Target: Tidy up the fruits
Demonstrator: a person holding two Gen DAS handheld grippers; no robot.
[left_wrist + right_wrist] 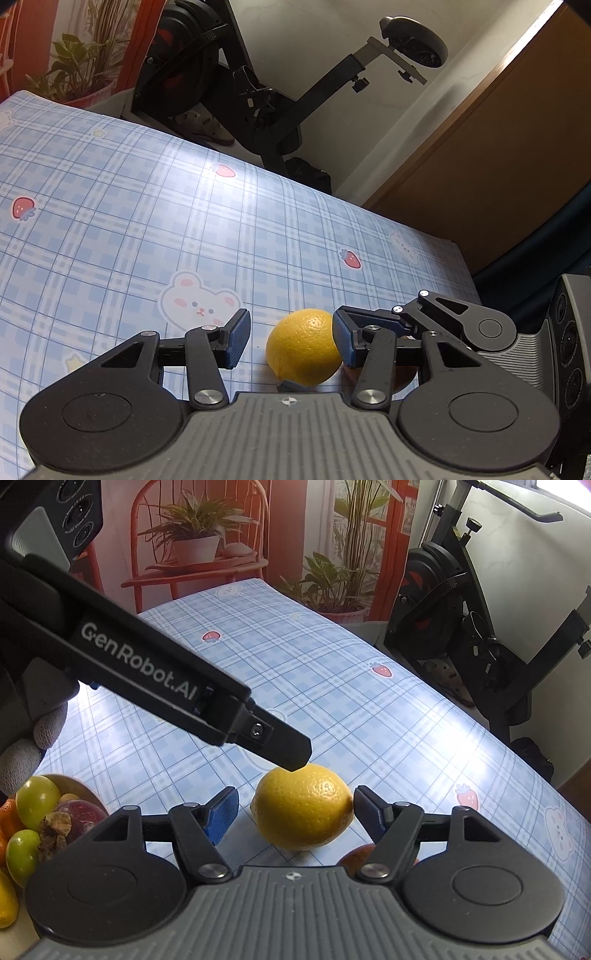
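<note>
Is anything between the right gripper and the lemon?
Nothing lies between them: the right gripper is open with the lemon between its fingers. The left gripper crowds the lemon from the other side.

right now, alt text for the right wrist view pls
A yellow lemon sits on a blue plaid tablecloth between the open right gripper fingers. The left gripper reaches in above it, and a bowl of fruit sits at lower left.

**Black linkages, grey ribbed housings**

Showing matte black linkage arms with silver pivot screws on both the left gripper (291,341) and right gripper (295,814). Wearing blue textured pads (221,818) on the fingers. Carrying white "GenRobot.AI" lettering along one black body. Sporting a grey knit glove (26,746).
</note>
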